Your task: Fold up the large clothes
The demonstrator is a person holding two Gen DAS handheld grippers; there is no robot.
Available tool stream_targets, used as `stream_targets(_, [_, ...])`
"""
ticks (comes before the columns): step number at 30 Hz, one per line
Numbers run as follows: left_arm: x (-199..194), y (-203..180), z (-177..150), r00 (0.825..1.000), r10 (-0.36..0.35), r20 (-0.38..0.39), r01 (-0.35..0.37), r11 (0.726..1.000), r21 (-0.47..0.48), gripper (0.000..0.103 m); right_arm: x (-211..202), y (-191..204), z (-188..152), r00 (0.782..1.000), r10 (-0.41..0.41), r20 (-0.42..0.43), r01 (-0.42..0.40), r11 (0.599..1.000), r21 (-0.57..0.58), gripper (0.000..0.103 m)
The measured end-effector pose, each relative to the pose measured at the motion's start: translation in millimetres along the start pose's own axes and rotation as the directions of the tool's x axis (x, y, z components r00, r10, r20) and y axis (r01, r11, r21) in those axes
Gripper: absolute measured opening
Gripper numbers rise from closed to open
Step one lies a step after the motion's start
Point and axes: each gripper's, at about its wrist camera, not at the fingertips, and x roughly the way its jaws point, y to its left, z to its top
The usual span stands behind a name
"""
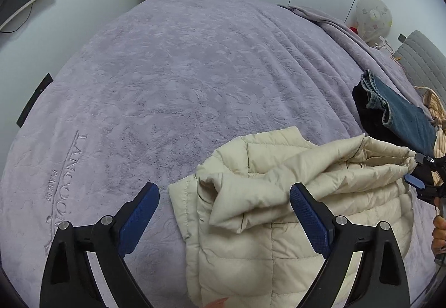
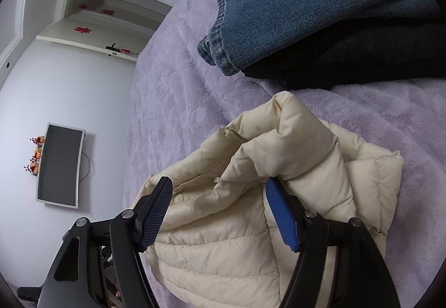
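Note:
A cream quilted puffer jacket (image 1: 278,196) lies crumpled on the lilac bedspread (image 1: 181,71), near the front edge of the bed. My left gripper (image 1: 224,191) hovers over the jacket's left part. It is open wide, with the cloth below and between the blue pads, which do not press on it. My right gripper (image 2: 218,182) is open too, and a puffy fold of the jacket (image 2: 278,146) bulges up between its fingers. In the left wrist view the right gripper (image 1: 418,170) sits at the jacket's right end.
Folded blue jeans (image 2: 306,1) lie on a dark garment (image 2: 348,57) just beyond the jacket to the right. A covered fan (image 1: 372,18) and a grey chair (image 1: 423,57) stand past the bed's right side. A wall TV (image 2: 60,166) hangs opposite. A hand (image 1: 440,232) shows at the right edge.

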Motion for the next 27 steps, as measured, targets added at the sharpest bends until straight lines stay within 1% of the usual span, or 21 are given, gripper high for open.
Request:
stream_targets(2, [-3.3, -0.8, -4.5, 1.000, 0.005, 0.006, -0.005, 1.000, 0.008, 0.095, -5.2, 2.0, -4.4, 1.000, -0.019, 0.010, 0.019, 1.000, -0.014, 0.073])
stream_targets(4, [-5.1, -3.7, -9.7, 1.000, -0.028, 0.006, 0.028, 0.999, 0.020, 0.095, -9.3, 4.8, -10.1, 1.000, -0.019, 0.010, 0.019, 0.999, -0.031, 0.073])
stream_targets(5, [-3.4, -6.6, -11.8, 0.999, -0.042, 0.000, 0.042, 0.999, 0.028, 0.095, -9.3, 6.6, -12.9, 1.000, -0.014, 0.007, 0.014, 0.999, -0.041, 0.068])
stream_targets(6, [1.2, -11.3, -14.0, 0.999, -0.039, -0.008, 0.039, 0.999, 0.036, 0.095, -6.5, 8.2, -15.4, 1.000, -0.015, -0.005, 0.015, 0.998, -0.054, 0.057])
stream_targets(8, [14.3, -17.3, -17.2, 0.999, -0.023, -0.033, 0.024, 0.999, 0.035, 0.095, 2.6, 9.5, -19.2, 0.999, -0.041, -0.035, 0.038, 0.996, -0.075, 0.051])
stream_targets(10, [29.1, -18.1, -19.2, 0.999, -0.005, -0.051, 0.005, 1.000, 0.010, 0.095, 10.4, 6.2, -23.5, 0.997, -0.070, -0.044, 0.067, 0.995, -0.074, 0.050])
stream_targets(13, [52.0, -13.1, -21.6, 0.996, 0.041, -0.084, -0.043, 0.999, -0.025, 0.095, 18.3, -6.3, -25.1, 0.992, -0.117, -0.047, 0.114, 0.992, -0.061, 0.050])
stream_targets(15, [61.5, -5.6, -22.3, 0.993, 0.053, -0.102, -0.059, 0.997, -0.053, 0.095, 17.7, -13.0, -23.9, 0.987, -0.160, -0.026, 0.158, 0.986, -0.061, 0.050])
stream_targets(17, [62.4, 3.5, -22.1, 0.993, 0.053, -0.109, -0.062, 0.995, -0.082, 0.095, 9.3, -18.1, -22.4, 0.984, -0.177, 0.009, 0.177, 0.983, -0.048, 0.051])
stream_targets(19, [56.3, 12.8, -23.3, 0.994, 0.035, -0.105, -0.046, 0.994, -0.099, 0.095, -4.2, -22.0, -22.7, 0.983, -0.179, 0.040, 0.180, 0.983, -0.033, 0.054])
stream_targets(20, [53.0, 17.6, -24.8, 0.994, 0.024, -0.104, -0.035, 0.994, -0.105, 0.095, -11.0, -23.2, -23.9, 0.981, -0.185, 0.053, 0.187, 0.982, -0.035, 0.066])
stream_targets(21, [49.8, 22.9, -25.7, 0.994, 0.007, -0.107, -0.020, 0.993, -0.114, 0.095, -18.8, -23.7, -26.1, 0.978, -0.196, 0.068, 0.199, 0.979, -0.042, 0.083])
stream_targets(22, [47.1, 29.2, -28.3, 0.993, -0.019, -0.115, 0.004, 0.992, -0.129, 0.095, -27.4, -24.3, -28.8, 0.975, -0.207, 0.086, 0.212, 0.976, -0.050, 0.086])
stream_targets(24, [43.8, 42.1, -34.0, 0.988, -0.076, -0.134, 0.053, 0.984, -0.168, 0.095, -43.0, -28.1, -36.3, 0.969, -0.223, 0.102, 0.230, 0.972, -0.056, 0.086])
stream_targets(27, [43.6, 59.3, -47.1, 0.973, -0.160, -0.165, 0.120, 0.966, -0.228, 0.095, -63.4, -45.1, -50.7, 0.965, -0.239, 0.105, 0.242, 0.970, -0.009, 0.086])
